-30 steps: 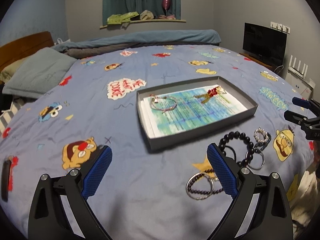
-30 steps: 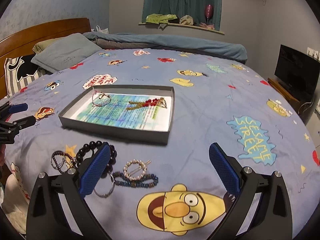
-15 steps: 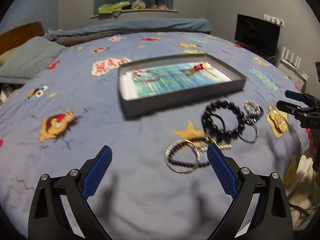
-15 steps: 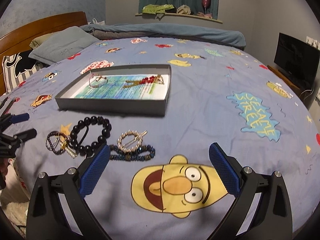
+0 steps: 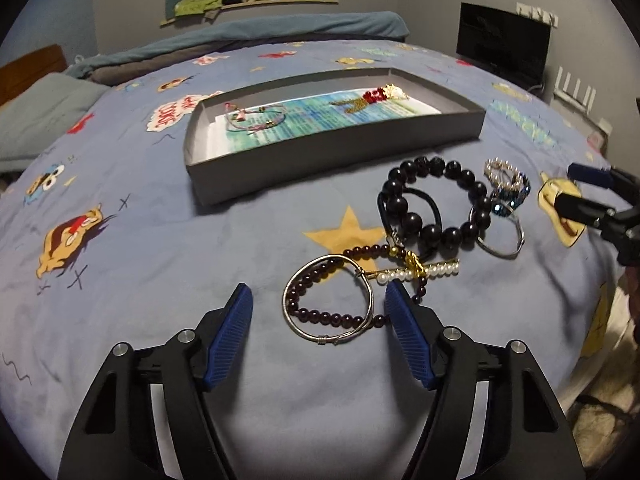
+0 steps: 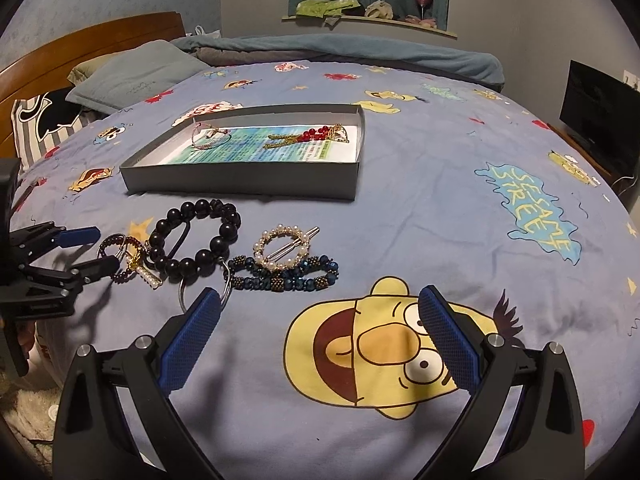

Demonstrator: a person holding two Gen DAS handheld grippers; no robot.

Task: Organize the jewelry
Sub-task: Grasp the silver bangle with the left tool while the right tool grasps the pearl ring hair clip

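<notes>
On the blue cartoon bedspread stands a grey tray (image 5: 336, 152) (image 6: 240, 184) that holds a pink thread bracelet (image 5: 256, 118) and a red and gold piece (image 5: 372, 98). In front of it lie a black bead bracelet (image 5: 412, 220) (image 6: 200, 258), a pearl clip (image 5: 416, 272), a pearl ring pin (image 6: 260, 240) and a blue bead bracelet (image 6: 288, 278). My left gripper (image 5: 319, 292) (image 6: 94, 250) is low over the bed, jaws closing. A silver bangle (image 5: 320, 338) and a dark red bead bracelet (image 5: 320, 314) lie between its pads, not pressed. My right gripper (image 6: 320, 294) (image 5: 576, 188) stands open over a yellow cartoon face, just short of the blue beads.
Pillows (image 6: 132, 72) and a wooden headboard (image 6: 100, 40) are at the far left. A folded blanket (image 6: 340, 50) lies along the far side. A TV (image 6: 600, 120) stands to the right. The bed's near edge drops to a pale rug (image 6: 24, 420).
Both grippers have sunk toward the bed. The left one has come in over the silver bangle and dark red beads, and its jaws have narrowed. The right one has neared the blue beads.
</notes>
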